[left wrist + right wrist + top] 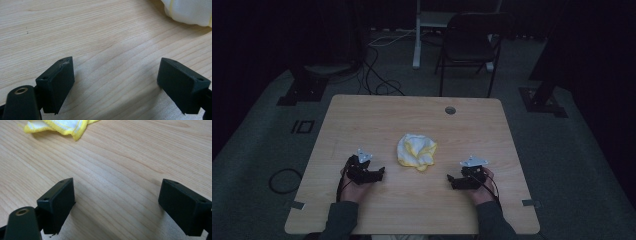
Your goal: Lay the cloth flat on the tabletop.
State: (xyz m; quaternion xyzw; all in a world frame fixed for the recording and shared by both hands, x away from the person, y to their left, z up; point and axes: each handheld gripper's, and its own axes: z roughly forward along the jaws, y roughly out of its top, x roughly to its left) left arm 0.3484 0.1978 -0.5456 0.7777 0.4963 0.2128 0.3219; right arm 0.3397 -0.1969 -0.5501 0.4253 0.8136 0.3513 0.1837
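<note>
Cloth: your white cloth [416, 151] with yellow stitched hem lies crumpled in a soft heap mid-counter, between your two grippers, touching neither.
Counter: pale wood-grain top [422, 210], smooth, rounded corners.
Left gripper: your left gripper [381, 173] has blocky matte-black jaws spread wide, nothing between them.
Right gripper: your right gripper [451, 180] likewise released, bare wood between its jaws.

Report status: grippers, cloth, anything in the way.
Left gripper open, empty, low over the table. Right gripper open, empty, same. Cloth crumpled between them, untouched. Nothing in the way.
</note>
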